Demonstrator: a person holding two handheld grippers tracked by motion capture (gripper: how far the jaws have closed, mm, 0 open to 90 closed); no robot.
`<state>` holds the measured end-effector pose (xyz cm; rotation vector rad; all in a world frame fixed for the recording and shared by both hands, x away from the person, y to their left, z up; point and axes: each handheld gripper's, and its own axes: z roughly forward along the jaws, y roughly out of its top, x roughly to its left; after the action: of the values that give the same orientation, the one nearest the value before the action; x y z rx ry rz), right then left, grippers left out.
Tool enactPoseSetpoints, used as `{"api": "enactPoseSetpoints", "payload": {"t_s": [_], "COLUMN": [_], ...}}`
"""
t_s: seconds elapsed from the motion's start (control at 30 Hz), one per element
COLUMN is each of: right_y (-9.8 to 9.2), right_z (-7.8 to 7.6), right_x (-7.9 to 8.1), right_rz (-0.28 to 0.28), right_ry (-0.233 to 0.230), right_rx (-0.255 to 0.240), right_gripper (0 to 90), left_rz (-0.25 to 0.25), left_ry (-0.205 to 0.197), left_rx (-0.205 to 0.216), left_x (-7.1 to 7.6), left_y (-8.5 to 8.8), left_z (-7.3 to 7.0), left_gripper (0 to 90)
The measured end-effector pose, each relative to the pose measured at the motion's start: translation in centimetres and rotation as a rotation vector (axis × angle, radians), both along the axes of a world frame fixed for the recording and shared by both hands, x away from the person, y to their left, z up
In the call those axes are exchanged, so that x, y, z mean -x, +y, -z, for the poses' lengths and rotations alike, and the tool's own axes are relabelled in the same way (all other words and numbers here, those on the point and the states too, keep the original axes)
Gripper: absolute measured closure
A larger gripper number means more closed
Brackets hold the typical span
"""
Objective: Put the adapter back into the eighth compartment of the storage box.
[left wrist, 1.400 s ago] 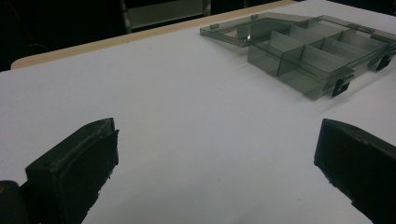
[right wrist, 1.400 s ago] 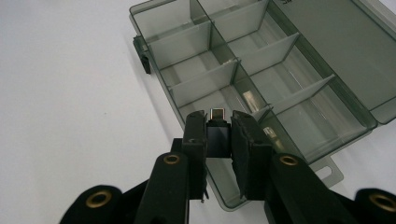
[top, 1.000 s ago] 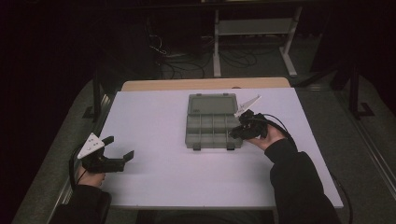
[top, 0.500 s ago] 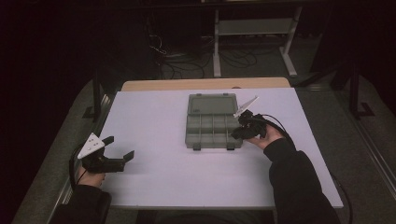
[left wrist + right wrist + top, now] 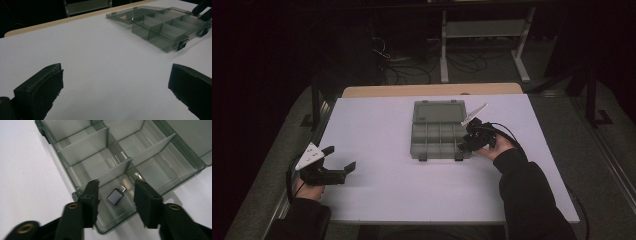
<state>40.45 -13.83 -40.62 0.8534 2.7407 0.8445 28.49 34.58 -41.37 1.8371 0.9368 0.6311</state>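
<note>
My right gripper (image 5: 116, 202) spread over a small grey metal adapter (image 5: 115, 195) lying loose in the smoky translucent plastic compartment box (image 5: 438, 131), my left gripper (image 5: 338, 159) released, well apart on the white table (image 5: 377, 125).

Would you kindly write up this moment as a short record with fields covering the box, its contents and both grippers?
surface: white table
box: grey translucent compartment box, lid open and lying flat behind it
contents: one small grey adapter in the compartment nearest the right gripper; the other compartments in view look empty
right gripper: open, fingers straddling the adapter, not clamped on it
left gripper: open, holding nothing, near the table's left front, well apart from the box
</note>
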Motion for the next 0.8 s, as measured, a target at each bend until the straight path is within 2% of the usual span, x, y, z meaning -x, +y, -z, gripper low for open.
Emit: {"api": "enactPoseSetpoints", "payload": {"t_s": [0.1, 0.2, 0.4, 0.47, 0.57, 0.8], "right_y": [0.0, -0.1, -0.5, -0.8, -1.1, -2.2], "right_z": [-0.2, -0.5, -0.8, -0.9, -1.2, -1.9], "right_x": [0.1, 0.2, 0.4, 0.5, 0.7, 1.3], "right_rz": [0.013, 0.020, 0.051, 0.056, 0.069, 0.094], "right_ry": [-0.022, -0.034, -0.058, -0.061, -0.061, -0.070], "right_rx": [-0.003, -0.006, -0.010, -0.016, -0.029, -0.058], "right_gripper": [39.8, 26.4, 13.3, 11.4, 1.9, 0.0], "left_rz": [0.000, 0.000, 0.000, 0.002, 0.000, 0.001], "left_ry": [0.000, 0.000, 0.000, 0.000, 0.000, 0.000], "left_rx": [0.000, 0.000, -0.002, -0.002, -0.002, -0.003], "left_x": [0.0, 0.0, 0.0, 0.0, 0.0, 0.0], "left_y": [0.0, 0.0, 0.0, 0.0, 0.0, 0.0], "left_z": [0.0, 0.0, 0.0, 0.0, 0.0, 0.0], "left_gripper": [0.0, 0.0, 0.0, 0.0, 0.0, 0.0]}}
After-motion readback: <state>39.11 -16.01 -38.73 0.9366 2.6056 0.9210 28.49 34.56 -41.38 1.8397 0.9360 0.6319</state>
